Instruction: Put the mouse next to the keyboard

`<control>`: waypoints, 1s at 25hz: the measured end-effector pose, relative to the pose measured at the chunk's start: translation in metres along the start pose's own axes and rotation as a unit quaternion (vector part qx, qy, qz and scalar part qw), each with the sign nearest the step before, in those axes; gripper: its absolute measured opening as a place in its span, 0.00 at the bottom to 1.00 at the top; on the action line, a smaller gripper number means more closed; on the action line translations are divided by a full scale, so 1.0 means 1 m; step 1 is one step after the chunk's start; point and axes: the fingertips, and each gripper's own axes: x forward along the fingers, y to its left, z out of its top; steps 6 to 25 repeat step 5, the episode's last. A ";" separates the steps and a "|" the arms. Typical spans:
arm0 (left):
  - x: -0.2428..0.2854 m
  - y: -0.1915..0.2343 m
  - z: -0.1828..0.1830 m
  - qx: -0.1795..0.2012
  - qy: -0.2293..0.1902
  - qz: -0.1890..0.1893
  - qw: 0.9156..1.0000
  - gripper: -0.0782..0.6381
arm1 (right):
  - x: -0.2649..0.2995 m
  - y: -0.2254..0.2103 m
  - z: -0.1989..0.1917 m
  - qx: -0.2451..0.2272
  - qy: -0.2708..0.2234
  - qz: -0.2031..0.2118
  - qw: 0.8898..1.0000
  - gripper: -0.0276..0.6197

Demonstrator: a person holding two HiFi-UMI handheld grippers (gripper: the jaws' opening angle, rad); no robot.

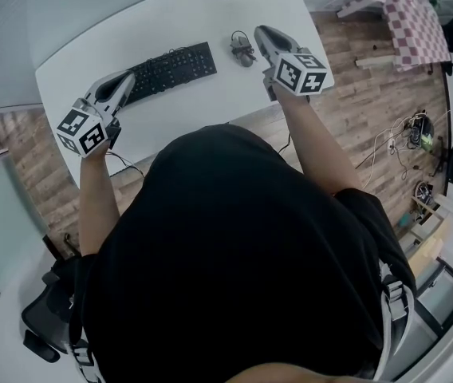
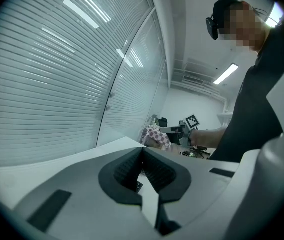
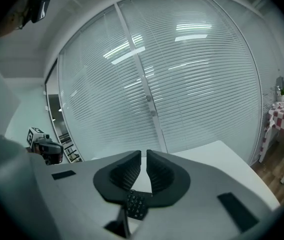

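Right claw [image 1: 263, 35] is fully closed with nothing in it. In the right gripper view the two pads meet at the tips [image 3: 143, 155], and only white surface and the keyboard's [image 3: 136, 204] number pad show below them. In the head view this claw sits over the right end of the white surface [image 1: 210, 10], tip just beside the mouse [image 1: 242, 49], on the mouse's right. I can't tell if it touches.

The mouse is dark and lies on the surface right of the keyboard [image 1: 171, 69], near it, with a strip of bare white between the two. The keyboard is black and lies slanted across the middle of the surface.

Left claw [image 1: 126, 79] is also fully closed and empty. In the left gripper view its ribbed pads are pressed together [image 2: 142, 153]. It's at the keyboard's left end, over the near left part of the surface, and its tip overlaps the keyboard's edge in the head view. Contact is unclear.

My arms are bare and my shirt [image 1: 234, 246] is black. There's a wood floor [image 1: 354, 110] around the surface, a checked tablecloth table [image 1: 414, 26] at the far right, and slatted blinds [image 3: 182, 84] behind glass past the surface.
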 end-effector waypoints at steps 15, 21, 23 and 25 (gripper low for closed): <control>-0.013 -0.007 -0.005 0.003 0.002 -0.006 1.000 0.14 | -0.014 0.013 -0.007 0.003 -0.004 -0.003 1.000 0.14; -0.013 -0.007 -0.005 0.003 0.002 -0.006 1.000 0.14 | -0.014 0.013 -0.007 0.003 -0.004 -0.003 1.000 0.14; -0.013 -0.007 -0.005 0.003 0.002 -0.006 1.000 0.14 | -0.014 0.013 -0.007 0.003 -0.004 -0.003 1.000 0.14; -0.013 -0.007 -0.005 0.003 0.002 -0.006 1.000 0.14 | -0.014 0.013 -0.007 0.003 -0.004 -0.003 1.000 0.14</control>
